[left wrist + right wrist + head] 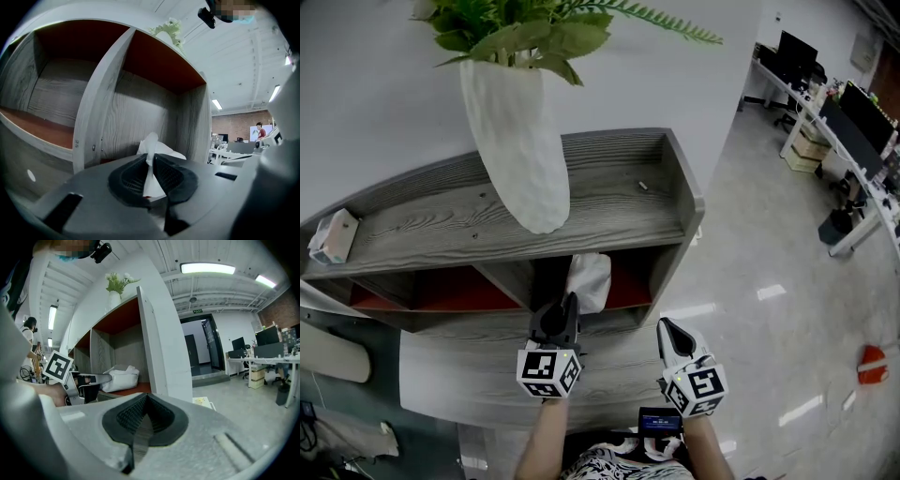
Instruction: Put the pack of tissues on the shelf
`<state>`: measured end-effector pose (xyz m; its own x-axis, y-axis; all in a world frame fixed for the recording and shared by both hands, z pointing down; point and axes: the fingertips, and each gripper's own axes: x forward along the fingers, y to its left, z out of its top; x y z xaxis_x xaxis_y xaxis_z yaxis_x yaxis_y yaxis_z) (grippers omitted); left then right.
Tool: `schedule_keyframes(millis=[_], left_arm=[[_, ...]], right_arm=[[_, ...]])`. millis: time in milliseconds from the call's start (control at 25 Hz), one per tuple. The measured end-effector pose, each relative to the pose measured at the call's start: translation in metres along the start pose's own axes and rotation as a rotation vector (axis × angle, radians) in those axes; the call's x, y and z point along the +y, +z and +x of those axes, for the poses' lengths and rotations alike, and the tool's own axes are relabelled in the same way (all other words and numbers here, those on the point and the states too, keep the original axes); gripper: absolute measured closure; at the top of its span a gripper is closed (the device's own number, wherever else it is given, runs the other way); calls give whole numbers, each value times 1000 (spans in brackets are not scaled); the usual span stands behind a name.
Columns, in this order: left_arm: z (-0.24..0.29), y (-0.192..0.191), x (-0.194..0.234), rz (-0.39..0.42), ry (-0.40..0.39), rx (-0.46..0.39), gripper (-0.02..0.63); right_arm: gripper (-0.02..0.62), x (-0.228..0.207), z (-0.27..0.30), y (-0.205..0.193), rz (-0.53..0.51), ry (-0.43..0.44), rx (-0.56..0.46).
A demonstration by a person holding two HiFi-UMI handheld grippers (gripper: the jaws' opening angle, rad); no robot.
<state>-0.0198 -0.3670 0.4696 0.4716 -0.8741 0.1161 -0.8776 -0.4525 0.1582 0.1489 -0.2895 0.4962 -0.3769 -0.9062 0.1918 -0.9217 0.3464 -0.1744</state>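
Your left gripper (150,164) was clamped on a fold of the pack of tissues (589,277), which lay in the lower right bay of the shelf (619,199). Your right gripper (145,405) hung beside it, jaws together on nothing. Placing looked nearly done; next you needed to release the fold and back out straight, without dragging the pack along.

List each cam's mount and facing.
Head view: on the head, steeply down at the shelf; both forearms, left tool and right tool show.
Left gripper view: on the left tool, into the shelf's right-end compartment; its jaws pinch the pack of tissues.
Right gripper view: on the right tool, toward the shelf's right end; own jaws shut, empty.
Shared: all three show the pack.
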Motion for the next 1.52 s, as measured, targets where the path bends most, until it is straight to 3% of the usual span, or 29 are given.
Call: schedule_keyframes(millis=[600,1120,1520], left_arm=[[13,-2,1,15,26,43,577],[2,-4,-5,2,-16,43,424],[-52,-9,-7,-34,-40,57,407]], right_arm=[[591,-4,-3,-3,22,8,-2],[591,4,-15,2,1,15,-21],[591,47,-34,-3,-14,42,-26]])
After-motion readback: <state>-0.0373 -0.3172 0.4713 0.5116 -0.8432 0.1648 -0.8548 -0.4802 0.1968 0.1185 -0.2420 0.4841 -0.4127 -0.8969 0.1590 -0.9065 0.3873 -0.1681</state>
